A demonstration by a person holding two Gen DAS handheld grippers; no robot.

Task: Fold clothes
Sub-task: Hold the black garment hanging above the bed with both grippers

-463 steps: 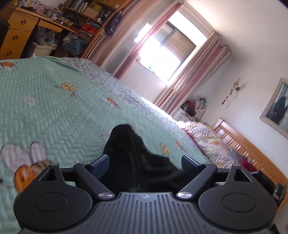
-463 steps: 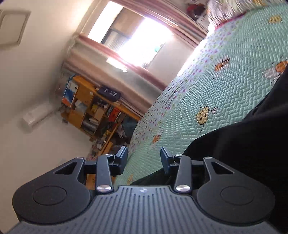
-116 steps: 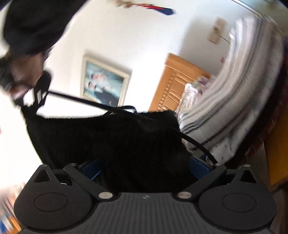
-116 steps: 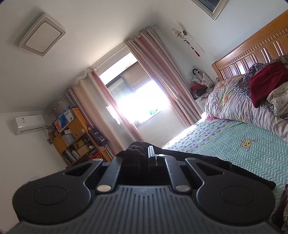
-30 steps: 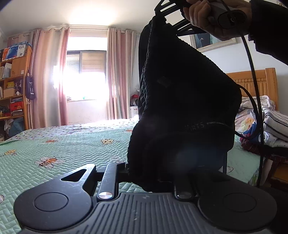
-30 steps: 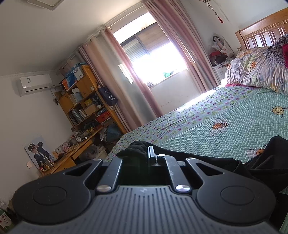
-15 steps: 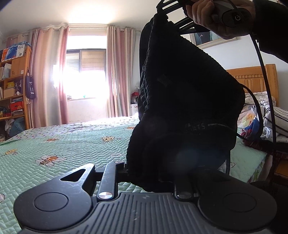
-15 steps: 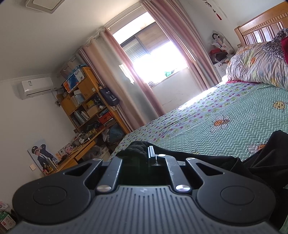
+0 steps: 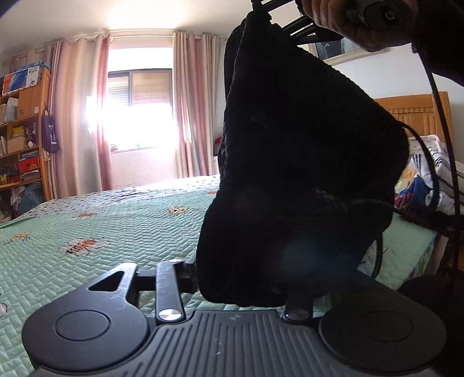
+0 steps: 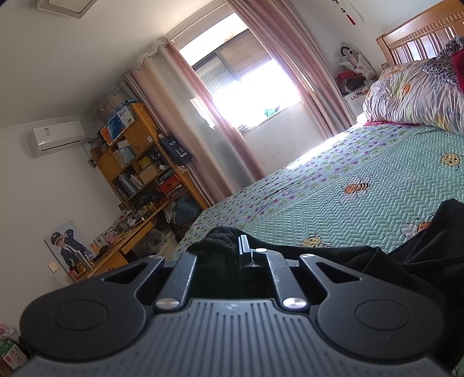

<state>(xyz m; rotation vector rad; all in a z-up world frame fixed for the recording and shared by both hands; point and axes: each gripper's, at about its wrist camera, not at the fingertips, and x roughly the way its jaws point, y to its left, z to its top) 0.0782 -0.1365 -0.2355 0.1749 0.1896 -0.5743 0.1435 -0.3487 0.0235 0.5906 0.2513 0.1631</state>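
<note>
Black knit garment (image 9: 304, 162) hangs in the air over the near edge of the bed (image 9: 121, 232), bunched, ribbed texture, its lower end drooping between my left gripper's (image 9: 240, 278) fingers. Left jaws are opening; the left finger (image 9: 169, 285) stands just beside the cloth, the right finger is hidden behind it, so I cannot tell if any pad presses on it. Top of the garment is pinched by my right gripper (image 10: 245, 246), jaws clenched tight on a fold of the black fabric; in the left wrist view that gripper sits high above, held in my right hand (image 9: 342, 20), cable (image 9: 443, 145) trailing down past the garment. More black cloth drapes off to the right in the right wrist view. Bed carries a green quilted cover with bee prints; a floral duvet (image 10: 411, 95) is piled at the headboard (image 10: 420, 37) end. Pink curtains (image 9: 87, 116) frame a bright window (image 9: 139, 116); a wooden bookshelf (image 10: 145, 162) stands beyond the bed's far edge.
</note>
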